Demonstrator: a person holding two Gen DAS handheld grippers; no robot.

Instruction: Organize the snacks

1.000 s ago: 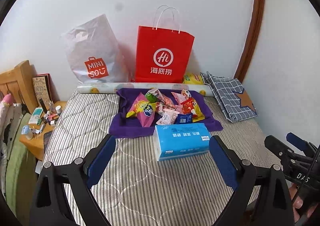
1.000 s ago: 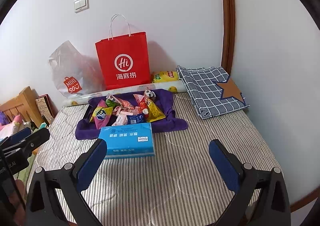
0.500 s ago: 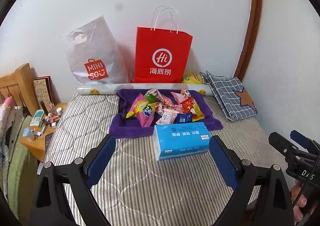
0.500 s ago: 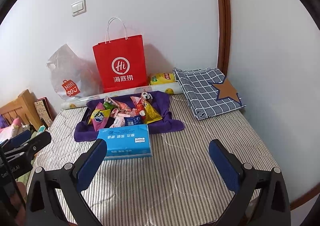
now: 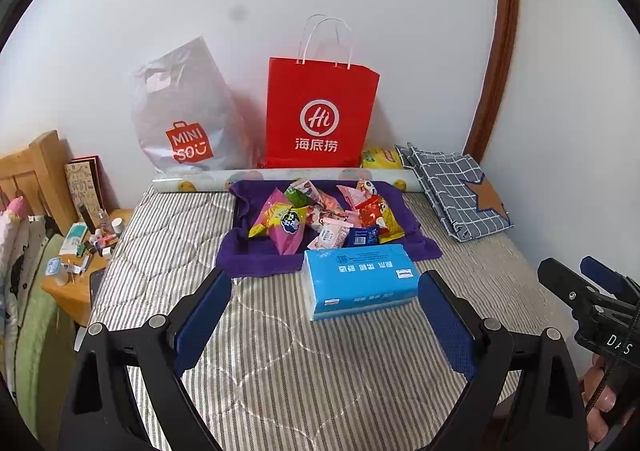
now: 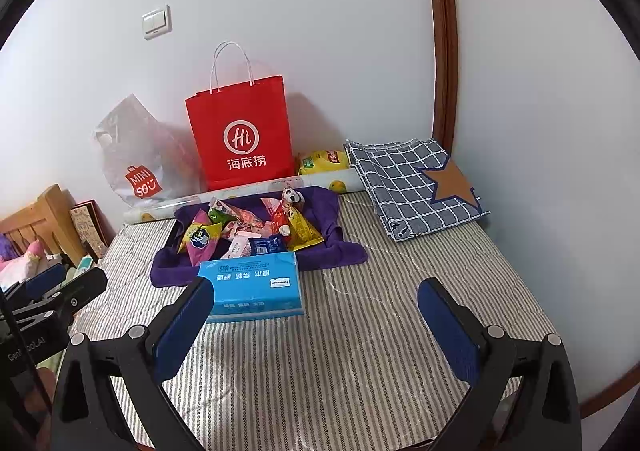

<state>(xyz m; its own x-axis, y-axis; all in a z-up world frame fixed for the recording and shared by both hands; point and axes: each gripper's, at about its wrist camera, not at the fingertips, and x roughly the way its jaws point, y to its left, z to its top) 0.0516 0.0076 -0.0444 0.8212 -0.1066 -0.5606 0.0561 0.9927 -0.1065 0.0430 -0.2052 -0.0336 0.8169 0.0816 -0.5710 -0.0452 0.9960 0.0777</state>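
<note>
Left wrist view. We see the left gripper (image 5: 324, 315) low in the frame, its blue-padded fingers (image 5: 202, 317) spread wide w/ nothing between them, above the striped mattress (image 5: 280, 371). At 12 o'clock from the fingers lies a blue tissue pack (image 5: 358, 281), flat on the mattress, its far edge touching a purple cloth (image 5: 256, 255). The snacks (image 5: 320, 217) sit in a loose heap on that cloth, approx. a dozen bright packets overlapping; we cannot count them exactly. Beyond the cloth, a printed roll (image 5: 280, 175) runs along the wall; a red paper bag (image 5: 322, 113) stands upright behind it, a grey plastic bag (image 5: 180, 111) at its 9 o'clock, a yellow packet (image 5: 380, 159) at its 4 o'clock. A folded checked cloth (image 5: 456, 195) lies at 2 o'clock. The right gripper (image 5: 592, 291) enters at 3 o'clock, a hand (image 5: 600, 403) below it. A wooden nightstand (image 5: 76, 291) w/ small items is at 9 o'clock.

Right wrist view. We see the right gripper (image 6: 316, 323), fingers (image 6: 448, 327) likewise wide and empty. The tissue pack (image 6: 254, 285) is at 11 o'clock, just beyond the left-hand finger; snacks (image 6: 256, 227) on the purple cloth (image 6: 332, 251) behind it. The left gripper (image 6: 52, 291) shows at 9 o'clock.
</note>
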